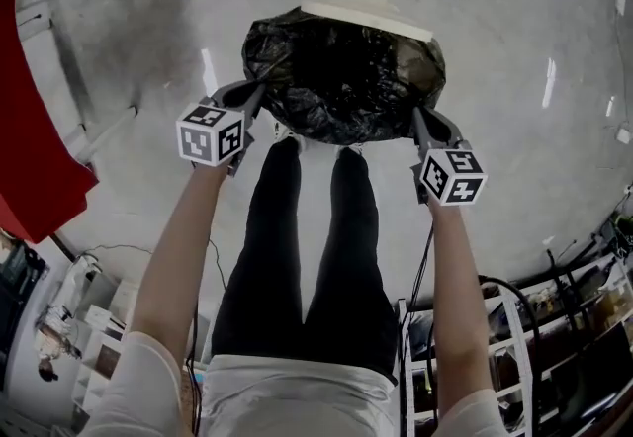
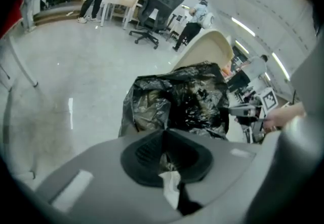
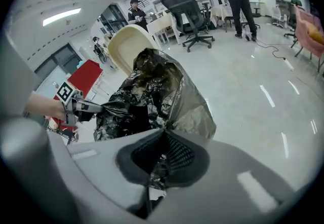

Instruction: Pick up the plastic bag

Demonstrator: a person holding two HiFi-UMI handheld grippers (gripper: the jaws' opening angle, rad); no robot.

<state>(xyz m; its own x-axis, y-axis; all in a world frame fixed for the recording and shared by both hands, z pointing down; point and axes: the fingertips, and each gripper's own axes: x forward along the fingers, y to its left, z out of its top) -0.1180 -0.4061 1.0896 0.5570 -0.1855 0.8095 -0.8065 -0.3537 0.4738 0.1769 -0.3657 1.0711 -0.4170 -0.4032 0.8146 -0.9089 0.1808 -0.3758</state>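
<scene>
The black plastic bag (image 1: 341, 79) hangs crumpled between my two grippers, above the floor and in front of my legs. My left gripper (image 1: 254, 96) is shut on the bag's left edge; in the left gripper view its pads pinch black film (image 2: 177, 99) at the closed jaws (image 2: 164, 136). My right gripper (image 1: 423, 125) is shut on the bag's right edge, and in the right gripper view the film (image 3: 152, 96) runs into the closed jaws (image 3: 163, 136). A white scrap (image 2: 172, 185) sits behind the left pads. Each gripper view shows the other gripper across the bag (image 2: 248, 111) (image 3: 83, 107).
A cream bin (image 1: 366, 5) stands just beyond the bag. A red panel (image 1: 30, 129) and metal frame legs (image 1: 69, 49) are at the left, shelving (image 1: 554, 326) at the lower right. An office chair (image 3: 185, 5), desks and several people stand farther off on the grey floor.
</scene>
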